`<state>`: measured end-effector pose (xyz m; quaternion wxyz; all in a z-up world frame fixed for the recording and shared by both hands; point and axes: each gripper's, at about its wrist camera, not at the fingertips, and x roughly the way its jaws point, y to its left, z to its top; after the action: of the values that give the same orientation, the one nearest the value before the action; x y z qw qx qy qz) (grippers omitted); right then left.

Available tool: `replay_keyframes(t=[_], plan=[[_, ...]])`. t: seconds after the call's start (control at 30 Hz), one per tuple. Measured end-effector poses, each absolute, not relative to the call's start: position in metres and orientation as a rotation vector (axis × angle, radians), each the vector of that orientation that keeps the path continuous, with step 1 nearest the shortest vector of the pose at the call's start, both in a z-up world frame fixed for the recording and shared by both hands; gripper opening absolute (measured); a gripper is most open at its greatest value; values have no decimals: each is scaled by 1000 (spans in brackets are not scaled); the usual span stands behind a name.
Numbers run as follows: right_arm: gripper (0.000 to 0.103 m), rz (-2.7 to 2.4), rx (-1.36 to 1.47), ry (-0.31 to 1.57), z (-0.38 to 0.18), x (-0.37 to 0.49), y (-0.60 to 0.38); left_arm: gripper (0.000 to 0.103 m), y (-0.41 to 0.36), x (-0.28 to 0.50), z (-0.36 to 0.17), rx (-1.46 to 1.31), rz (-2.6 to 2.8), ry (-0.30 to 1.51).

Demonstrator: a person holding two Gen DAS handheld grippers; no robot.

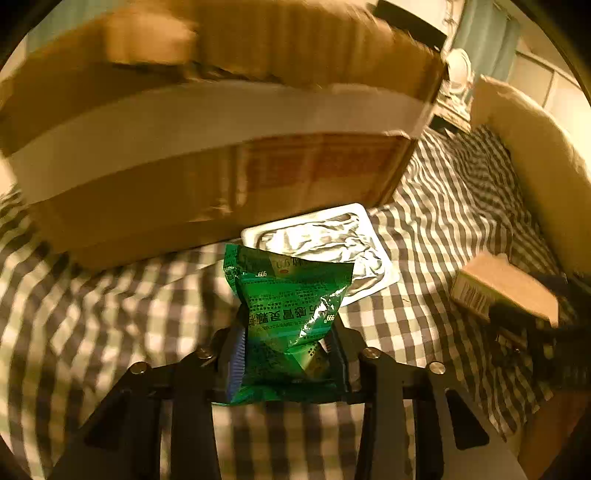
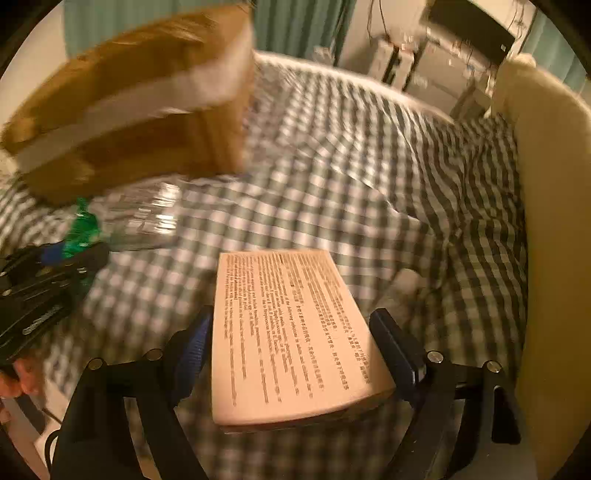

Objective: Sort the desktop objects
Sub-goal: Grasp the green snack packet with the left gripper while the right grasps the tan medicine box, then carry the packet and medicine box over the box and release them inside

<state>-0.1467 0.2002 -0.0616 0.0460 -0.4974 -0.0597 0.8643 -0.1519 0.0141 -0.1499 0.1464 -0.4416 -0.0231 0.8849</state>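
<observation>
A checked cloth [image 2: 332, 177] in dark and pale squares covers the whole surface, rumpled into folds toward the right — a cream padded edge [image 2: 554, 221] beside it, teal curtains [image 2: 295, 26] hanging behind.

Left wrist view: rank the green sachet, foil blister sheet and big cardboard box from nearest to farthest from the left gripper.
1. Green sachet, between the left gripper fingers.
2. Foil blister sheet, on the checked cloth just beyond.
3. Big cardboard box, behind, across the top.
</observation>
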Motion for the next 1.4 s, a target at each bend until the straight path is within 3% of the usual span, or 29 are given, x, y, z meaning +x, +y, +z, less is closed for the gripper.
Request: replay_keyframes(t=[0.37, 0.73, 1.07, 1.4], plan=[[82, 2833, -1573, -151, -73, -112, 113, 38, -20, -120, -135, -1290, 2652, -99], [81, 2840, -1550, -67, -66, -103, 134, 38, -22, -93, -121, -1235, 2689, 2], [79, 2860, -1470, 66, -38, -91, 162, 38, -25, -84, -99, -1180, 2695, -60], [79, 2930, -1422, 26, -16, -95, 142, 38, -15, -80, -75, -1102, 2704, -30]])
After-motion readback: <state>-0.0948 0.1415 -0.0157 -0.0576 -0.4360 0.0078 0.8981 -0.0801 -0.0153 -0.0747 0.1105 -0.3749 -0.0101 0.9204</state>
